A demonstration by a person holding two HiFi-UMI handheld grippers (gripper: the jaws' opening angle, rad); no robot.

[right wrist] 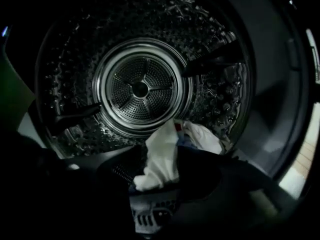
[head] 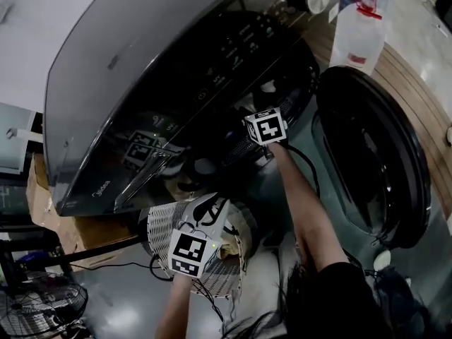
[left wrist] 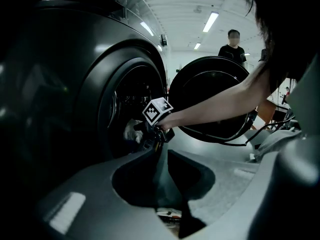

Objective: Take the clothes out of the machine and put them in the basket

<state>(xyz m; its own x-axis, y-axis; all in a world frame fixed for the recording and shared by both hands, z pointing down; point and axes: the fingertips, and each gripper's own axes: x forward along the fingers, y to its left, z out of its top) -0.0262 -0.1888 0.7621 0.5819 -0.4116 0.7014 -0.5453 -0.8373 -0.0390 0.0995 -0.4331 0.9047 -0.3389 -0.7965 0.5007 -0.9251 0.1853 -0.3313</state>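
Note:
The dark grey washing machine (head: pixel 141 83) stands with its round door (head: pixel 374 154) swung open. My right gripper (right wrist: pixel 162 151) reaches into the drum (right wrist: pixel 140 89) and is shut on a white cloth (right wrist: pixel 160 161). More white cloth with blue and red (right wrist: pixel 205 136) lies on the drum floor behind it. Its marker cube (head: pixel 266 127) sits at the machine's mouth. My left gripper (left wrist: pixel 160 151) hangs over the white slatted basket (head: pixel 159 228), its jaws closed on a strip of dark cloth (left wrist: pixel 167 184). Its cube (head: pixel 189 253) shows above the basket.
A white jug with a red cap (head: pixel 357 30) stands on the wooden floor beyond the door. A cardboard box (head: pixel 49 210) and a floor fan (head: pixel 42 306) sit left of the basket. A person (left wrist: pixel 232 44) stands far behind the door.

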